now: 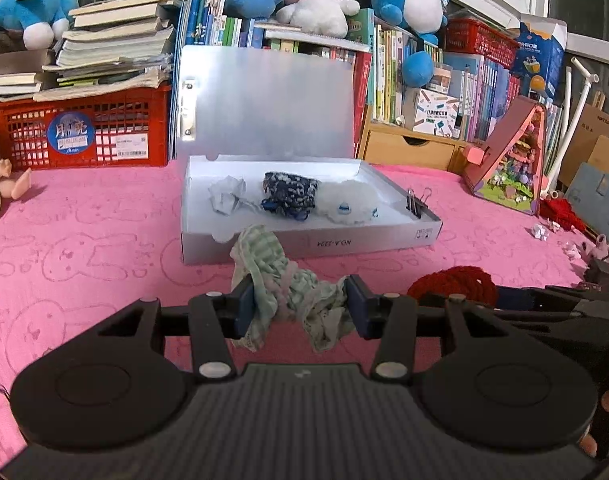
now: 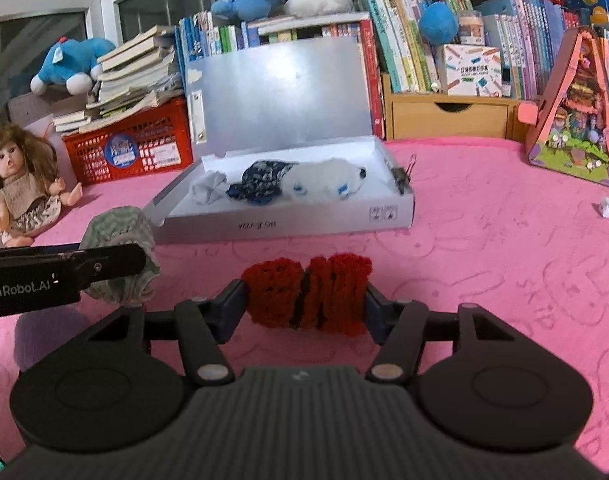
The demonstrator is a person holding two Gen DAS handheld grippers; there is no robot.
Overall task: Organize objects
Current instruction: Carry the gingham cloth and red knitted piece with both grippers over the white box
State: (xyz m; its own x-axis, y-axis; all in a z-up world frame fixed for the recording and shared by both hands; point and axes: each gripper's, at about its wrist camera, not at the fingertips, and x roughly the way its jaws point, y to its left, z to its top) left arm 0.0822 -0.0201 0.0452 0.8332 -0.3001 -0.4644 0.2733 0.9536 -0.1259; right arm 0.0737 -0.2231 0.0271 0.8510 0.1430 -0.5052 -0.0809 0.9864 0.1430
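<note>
- The green checked cloth [image 1: 280,280] is hanging pinched in the left tongs [image 1: 300,304], just short of the open white box [image 1: 384,240].
- The red knitted piece [image 2: 308,292] is being squeezed by the right tongs [image 2: 306,300], held above the pink surface [image 2: 484,260].
- To do it well: lift each clear over the front wall, then release into bare floor beside the blue patterned cloth [image 1: 290,196].

The table [image 1: 104,240] is covered with a pink cloth embossed with rabbit outlines. Resting directly on it:
- open white box [image 1: 384,240], centre
- red crate [image 1: 84,132], 10 o'clock
- doll [image 2: 24,188], 9 o'clock
- wooden drawer unit [image 1: 408,148], 1 o'clock
- pink triangular playhouse [image 1: 512,160], 2 o'clock
- crumpled paper scraps [image 1: 540,232], 3 o'clock
</note>
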